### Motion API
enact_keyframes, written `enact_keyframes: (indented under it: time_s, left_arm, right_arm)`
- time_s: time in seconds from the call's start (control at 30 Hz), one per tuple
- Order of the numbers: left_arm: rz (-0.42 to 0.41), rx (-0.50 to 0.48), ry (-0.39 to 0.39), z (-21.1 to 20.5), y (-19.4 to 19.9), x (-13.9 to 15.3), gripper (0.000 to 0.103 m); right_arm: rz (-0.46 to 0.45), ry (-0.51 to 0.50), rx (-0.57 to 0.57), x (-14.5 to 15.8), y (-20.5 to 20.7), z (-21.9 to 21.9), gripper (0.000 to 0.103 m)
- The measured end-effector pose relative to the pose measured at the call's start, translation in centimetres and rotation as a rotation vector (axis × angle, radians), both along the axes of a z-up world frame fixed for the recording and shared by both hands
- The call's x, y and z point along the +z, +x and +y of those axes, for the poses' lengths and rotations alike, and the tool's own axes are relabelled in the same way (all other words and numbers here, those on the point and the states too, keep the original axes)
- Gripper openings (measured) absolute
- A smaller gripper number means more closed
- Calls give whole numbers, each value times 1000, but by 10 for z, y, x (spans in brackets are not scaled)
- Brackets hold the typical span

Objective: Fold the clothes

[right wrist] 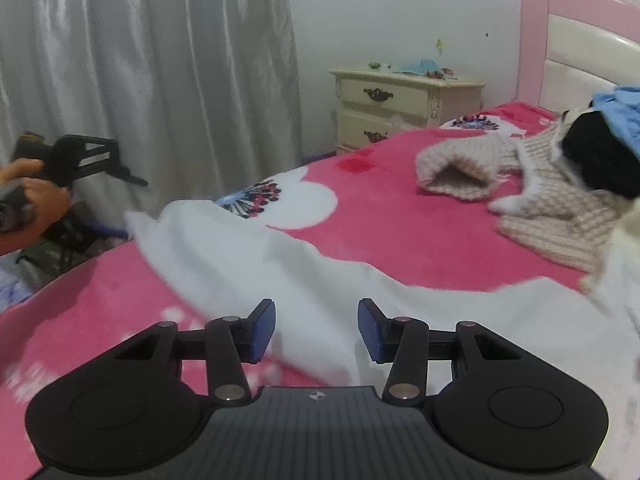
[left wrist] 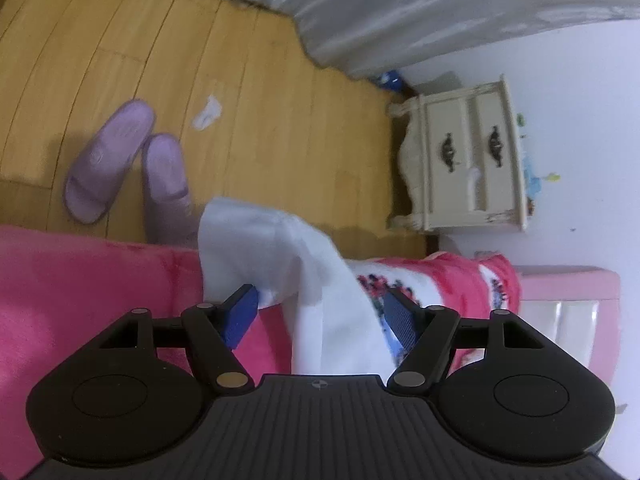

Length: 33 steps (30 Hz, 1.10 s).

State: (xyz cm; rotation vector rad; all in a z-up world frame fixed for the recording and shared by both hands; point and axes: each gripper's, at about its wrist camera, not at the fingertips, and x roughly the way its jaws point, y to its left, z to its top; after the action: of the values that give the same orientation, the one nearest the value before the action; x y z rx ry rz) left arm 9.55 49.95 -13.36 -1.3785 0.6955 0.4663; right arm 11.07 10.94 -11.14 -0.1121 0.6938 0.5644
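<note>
left gripper [left wrist: 322, 312] spread, white garment [left wrist: 304, 264] edge draped between pads. right gripper [right wrist: 316, 330] spread above white garment; pink blanket [right wrist: 384, 216] open ahead.

Wood plank floor [left wrist: 248, 80]. Grey curtain [right wrist: 152, 80] at left, white wall [right wrist: 380, 8] behind. Cream two-drawer nightstand [right wrist: 400, 100] stands against the far wall, beside the pink headboard [right wrist: 536, 40].

Bed with pink blanket [right wrist: 400, 216]: white garment [right wrist: 280, 264] spread across near part; beige striped knit [right wrist: 552, 200] beyond it toward headboard [right wrist: 536, 40], clothes pile [right wrist: 600, 152] alongside.
</note>
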Motion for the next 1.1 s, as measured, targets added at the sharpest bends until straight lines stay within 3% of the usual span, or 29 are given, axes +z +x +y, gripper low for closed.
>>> enact_keyframes:
  time_s: [0.07,0.13,0.2,0.23,0.37,0.53,0.6,0.73,0.87,1.0,1.1]
  left_arm:
    - [18,-9,22,-4,3,-2,68]
    - [32,-7,63,-8,8,-2,53]
    - [28,-11,121,-11,9,4,18]
    - [25,-13,151,-13,10,7,8]
    - [13,-23,269,-21,13,20,1]
    - [-122,-84,393,-51,5,70,1]
    - [-218,-143,422,-72,-2,98,1]
    - [-448,-361,516,-140,-27,155,1]
    - [-654,-645,620,-227,-63,194,1]
    - [-823,-919,714,-321,-111,201,1]
    - [-884,-1131,794,-385,-151,183,2]
  right_arm:
    - [85,-42,9,-18,11,9,44]
    - [83,-66,11,-27,10,12,44]
    - [88,-57,7,-28,10,10,44]
    - [95,-49,9,-28,11,8,44]
    - [108,-29,6,-27,13,4,44]
    - [131,16,-33,-19,11,-1,44]
    - [139,48,-48,-9,9,-8,44]
    - [167,151,-68,35,-1,-52,44]
    - [206,136,-113,97,-23,-127,44]
    - [261,63,-234,146,-70,-215,44]
    - [303,50,-363,162,-121,-278,44]
